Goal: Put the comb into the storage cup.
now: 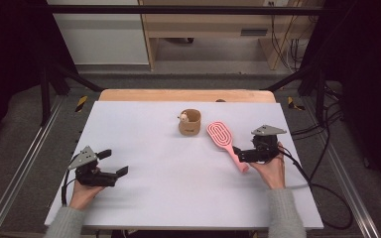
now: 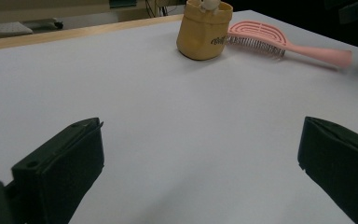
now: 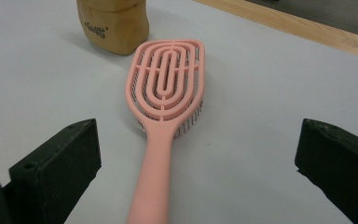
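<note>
Down at the lower left of the high view, the left gripper sat on the table, jaws wide and empty. Near centre stood a tan cup. Just right of it lay a pink brush, its handle between the right gripper's wide jaws.

Quick count of what's sitting on the white worktop: one pink vented hairbrush, one small tan pouch-style holder with one little white item poking out the top, too small to tell what it is. Plus two handheld grippers, one per hand.
</note>
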A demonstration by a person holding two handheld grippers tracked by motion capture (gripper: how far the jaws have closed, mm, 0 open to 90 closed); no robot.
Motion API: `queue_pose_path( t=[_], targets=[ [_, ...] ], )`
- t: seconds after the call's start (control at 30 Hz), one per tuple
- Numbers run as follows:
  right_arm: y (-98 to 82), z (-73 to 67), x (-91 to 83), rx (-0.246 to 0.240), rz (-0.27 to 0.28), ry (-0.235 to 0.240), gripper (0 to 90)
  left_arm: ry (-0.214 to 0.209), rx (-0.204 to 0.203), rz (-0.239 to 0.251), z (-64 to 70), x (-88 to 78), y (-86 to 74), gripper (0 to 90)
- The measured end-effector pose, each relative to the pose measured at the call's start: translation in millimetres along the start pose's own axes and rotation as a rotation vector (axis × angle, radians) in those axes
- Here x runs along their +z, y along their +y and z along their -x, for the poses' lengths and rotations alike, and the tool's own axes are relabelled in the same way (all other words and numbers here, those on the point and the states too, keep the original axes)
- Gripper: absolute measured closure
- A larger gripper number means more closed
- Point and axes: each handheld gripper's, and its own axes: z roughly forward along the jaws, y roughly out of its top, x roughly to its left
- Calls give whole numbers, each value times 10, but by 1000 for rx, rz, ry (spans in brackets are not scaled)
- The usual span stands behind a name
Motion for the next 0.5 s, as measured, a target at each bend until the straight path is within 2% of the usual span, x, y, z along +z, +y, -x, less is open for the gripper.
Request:
queue_pose_path(
  t=[0.17,0.5],
  targets=[
    [31,-31,27,-18,-22,6,4,0,0,0,-2,0,0,1],
    [72,-74,118,-14,-20,16,7,1,0,0,-2,1,-1,1]
  ],
)
